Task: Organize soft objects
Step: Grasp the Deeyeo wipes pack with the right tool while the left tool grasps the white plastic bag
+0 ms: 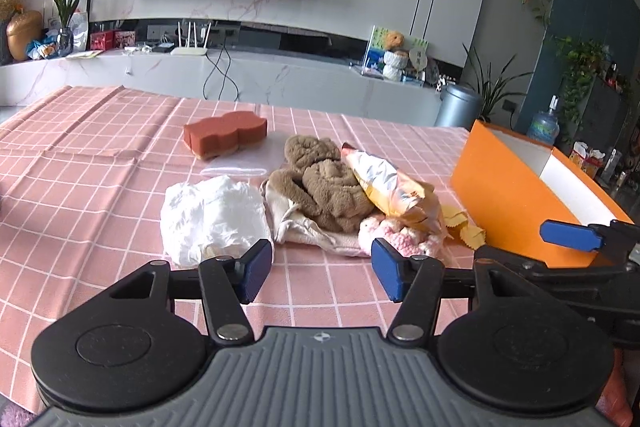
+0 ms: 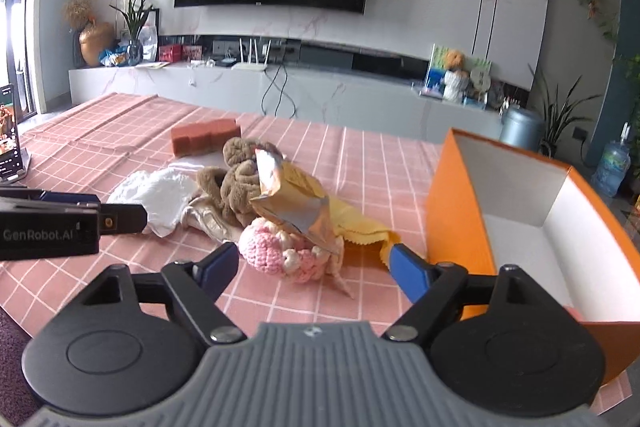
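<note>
Softness governs everything ahead of you. Largest, the orange box (image 2: 460,195) stands stiff and open-topped just right of the right claw (image 2: 312,263). The brown plush (image 1: 324,183) tops the heap beyond both claws — light, squashy, so pinch deep into its bulk. The white wad (image 1: 212,215), just beyond the left claw (image 1: 320,273), will crumple. The pink knit (image 2: 272,251) lies just ahead between your right fingers — stretchy, so grab mid-body. Both claws gape, empty.

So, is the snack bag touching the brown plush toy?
Touching. In the left wrist view the snack bag leans against the brown plush toy, overlapping its right side with no gap. The right wrist view shows the same.
</note>
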Action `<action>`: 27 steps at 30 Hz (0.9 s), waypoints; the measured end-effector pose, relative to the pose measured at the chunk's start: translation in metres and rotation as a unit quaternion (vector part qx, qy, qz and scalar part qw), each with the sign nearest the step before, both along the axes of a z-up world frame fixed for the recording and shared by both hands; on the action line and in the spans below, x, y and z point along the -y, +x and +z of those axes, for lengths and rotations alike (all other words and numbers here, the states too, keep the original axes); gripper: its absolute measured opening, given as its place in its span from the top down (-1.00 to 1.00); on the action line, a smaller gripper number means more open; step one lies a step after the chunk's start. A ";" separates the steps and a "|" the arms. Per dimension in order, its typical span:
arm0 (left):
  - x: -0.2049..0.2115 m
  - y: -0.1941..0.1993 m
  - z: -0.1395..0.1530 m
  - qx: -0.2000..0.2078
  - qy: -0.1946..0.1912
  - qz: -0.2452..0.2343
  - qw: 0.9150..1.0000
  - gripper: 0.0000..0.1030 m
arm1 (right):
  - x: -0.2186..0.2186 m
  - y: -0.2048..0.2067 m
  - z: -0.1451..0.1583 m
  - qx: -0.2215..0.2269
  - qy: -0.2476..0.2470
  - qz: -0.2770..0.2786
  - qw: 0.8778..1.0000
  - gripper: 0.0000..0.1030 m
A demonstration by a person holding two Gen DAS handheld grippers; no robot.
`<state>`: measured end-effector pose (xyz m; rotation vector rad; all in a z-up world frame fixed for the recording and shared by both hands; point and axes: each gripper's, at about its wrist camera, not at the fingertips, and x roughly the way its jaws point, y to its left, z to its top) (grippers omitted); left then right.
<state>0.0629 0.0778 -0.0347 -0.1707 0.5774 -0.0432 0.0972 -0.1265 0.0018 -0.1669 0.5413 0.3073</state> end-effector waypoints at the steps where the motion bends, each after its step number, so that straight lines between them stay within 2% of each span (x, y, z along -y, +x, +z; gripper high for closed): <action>1: 0.000 0.002 -0.001 -0.002 0.000 0.000 1.000 -0.30 | 0.000 0.004 -0.001 -0.005 0.001 0.000 1.000 -0.55; 6: -0.005 0.015 -0.001 -0.007 0.020 0.011 1.000 -0.33 | -0.002 0.025 0.000 -0.016 0.010 0.001 1.000 -0.55; 12: -0.020 0.044 -0.001 -0.038 0.044 0.059 0.997 -0.35 | -0.011 0.057 0.005 -0.024 0.025 0.012 0.999 -0.59; 14: -0.024 0.053 -0.003 -0.048 0.052 0.068 0.995 -0.35 | -0.015 0.072 0.005 -0.036 0.038 0.014 0.999 -0.68; 17: -0.029 0.063 -0.005 -0.050 0.054 0.081 0.994 -0.35 | -0.020 0.097 0.004 -0.057 0.057 0.011 0.997 -0.68; 21: -0.037 0.078 -0.015 -0.075 0.050 0.093 0.992 -0.41 | -0.024 0.128 0.000 -0.088 0.080 0.002 0.993 -0.68; 27: -0.044 0.087 -0.031 -0.101 0.056 0.119 0.986 -0.51 | -0.022 0.160 -0.015 -0.139 0.101 -0.006 0.985 -0.56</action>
